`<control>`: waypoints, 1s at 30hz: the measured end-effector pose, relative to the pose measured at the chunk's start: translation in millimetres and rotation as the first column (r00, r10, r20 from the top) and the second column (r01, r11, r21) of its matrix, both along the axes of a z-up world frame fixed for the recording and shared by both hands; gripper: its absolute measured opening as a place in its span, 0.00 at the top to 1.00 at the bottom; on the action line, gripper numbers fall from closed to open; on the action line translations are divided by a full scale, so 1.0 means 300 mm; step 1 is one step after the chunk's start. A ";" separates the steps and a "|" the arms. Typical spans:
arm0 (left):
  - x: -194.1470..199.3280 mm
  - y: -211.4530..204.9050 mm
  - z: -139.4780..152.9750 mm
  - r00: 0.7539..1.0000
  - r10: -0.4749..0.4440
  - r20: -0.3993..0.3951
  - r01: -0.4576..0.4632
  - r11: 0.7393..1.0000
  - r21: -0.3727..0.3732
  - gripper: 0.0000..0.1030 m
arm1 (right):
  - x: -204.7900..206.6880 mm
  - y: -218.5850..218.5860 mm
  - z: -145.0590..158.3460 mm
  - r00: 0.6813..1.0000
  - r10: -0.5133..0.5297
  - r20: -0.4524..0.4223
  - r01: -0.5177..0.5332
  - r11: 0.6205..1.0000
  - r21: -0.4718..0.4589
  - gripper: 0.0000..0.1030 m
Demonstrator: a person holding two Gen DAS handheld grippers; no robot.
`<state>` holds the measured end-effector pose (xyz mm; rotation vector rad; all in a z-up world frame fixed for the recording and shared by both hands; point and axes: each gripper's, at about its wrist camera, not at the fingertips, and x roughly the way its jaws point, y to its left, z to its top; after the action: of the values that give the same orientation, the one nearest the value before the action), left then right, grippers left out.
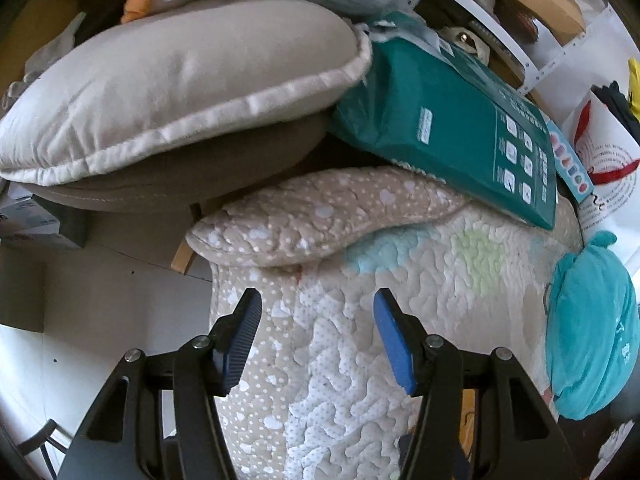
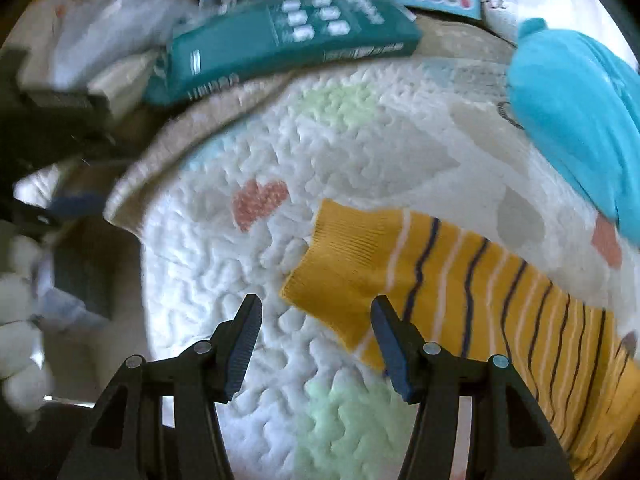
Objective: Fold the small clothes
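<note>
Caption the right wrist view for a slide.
Open right gripper above a yellow striped sock lying on a quilted mat.
</note>
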<state>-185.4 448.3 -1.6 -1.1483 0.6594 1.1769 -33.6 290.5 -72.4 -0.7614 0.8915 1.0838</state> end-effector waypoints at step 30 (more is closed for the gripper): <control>0.786 -0.766 0.013 0.634 -0.759 -0.150 0.773 0.629 0.080 0.43 | 0.559 -1.853 0.319 0.211 -0.946 -0.248 0.964 0.160 0.211 0.93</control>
<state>50.4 218.6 2.3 -0.5565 1.0053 0.5134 134.1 -265.3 23.2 0.2467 0.9582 0.0142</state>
